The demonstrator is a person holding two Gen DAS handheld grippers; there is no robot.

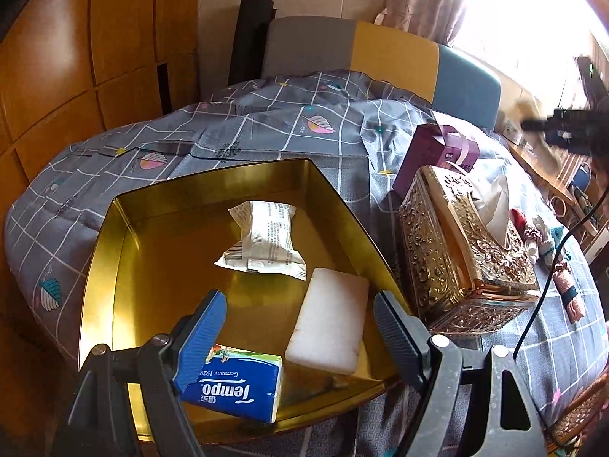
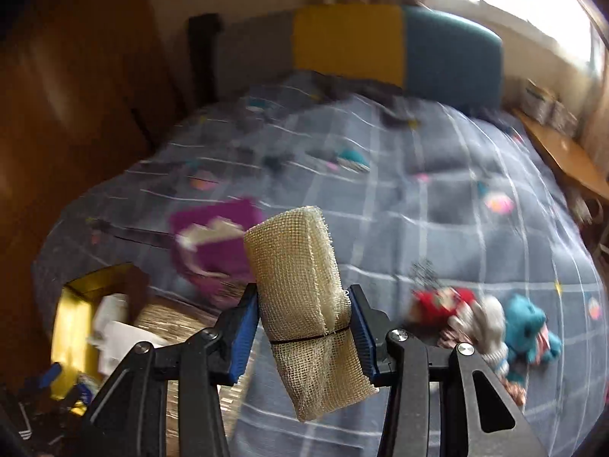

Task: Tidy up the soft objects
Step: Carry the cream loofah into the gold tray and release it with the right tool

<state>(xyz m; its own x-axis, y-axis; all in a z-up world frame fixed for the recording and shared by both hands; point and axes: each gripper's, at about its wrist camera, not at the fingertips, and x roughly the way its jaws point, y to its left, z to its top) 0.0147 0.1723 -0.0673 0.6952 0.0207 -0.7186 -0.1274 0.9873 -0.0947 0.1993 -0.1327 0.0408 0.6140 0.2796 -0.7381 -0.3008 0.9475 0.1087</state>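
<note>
Between the right gripper's (image 2: 304, 333) closed pads sits a banded mesh roll (image 2: 304, 304); down to its left waits the gold tray (image 2: 68, 323); left gripper (image 1: 300, 327) gapes empty above it; lowering gently seems wise.

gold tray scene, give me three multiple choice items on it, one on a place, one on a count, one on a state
1. Where does the ornate gold tissue box stand?
A. inside the tray
B. on the bedspread beside the tray
C. on the wooden cabinet

2. How many things lie in the shiny gold metal tray?
A. three
B. one
C. five

3. What is the right hand-held gripper doing?
A. hanging open with nothing in it
B. gripping the purple carton
C. clamping a cream mesh roll

Answers:
1 B, it sits on the grey checked bedspread by the tray's right wall.
2 A, a white printed packet, a white foam block and a blue Tempo tissue pack.
3 C, the cream mesh roll is pinched between its blue pads.
</note>
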